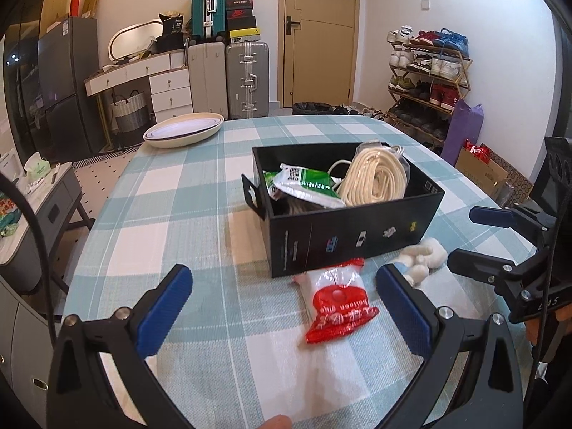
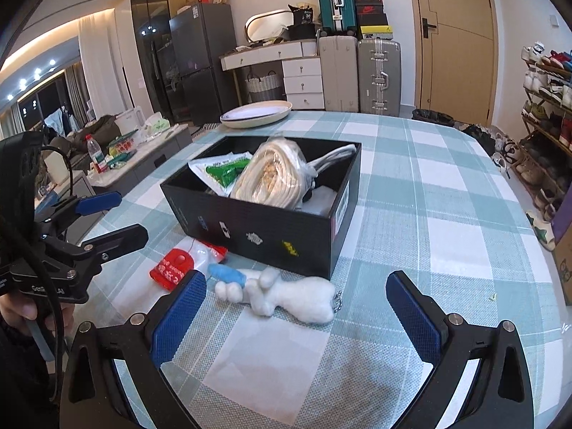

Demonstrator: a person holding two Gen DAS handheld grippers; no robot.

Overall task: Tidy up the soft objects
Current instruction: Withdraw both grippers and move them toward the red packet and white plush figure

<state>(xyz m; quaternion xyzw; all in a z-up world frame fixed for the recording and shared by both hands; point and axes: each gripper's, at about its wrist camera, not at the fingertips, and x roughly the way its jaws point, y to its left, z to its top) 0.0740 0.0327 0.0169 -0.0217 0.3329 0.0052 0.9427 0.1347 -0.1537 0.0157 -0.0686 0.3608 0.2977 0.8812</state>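
Black open box (image 1: 350,228) on the checked cloth: holds a coiled cream rope (image 1: 375,175) and a green-and-white packet (image 1: 307,184), both leaning. Red-and-white plastic packet (image 1: 336,300), flat, just near of the box. White plush toy (image 2: 286,295) with a blue end, lying on its side, right of the packet.

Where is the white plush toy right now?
The white plush toy lies on the checked tablecloth just in front of the black box, between the open right tongs in the right wrist view, with the red-and-white packet to its left.
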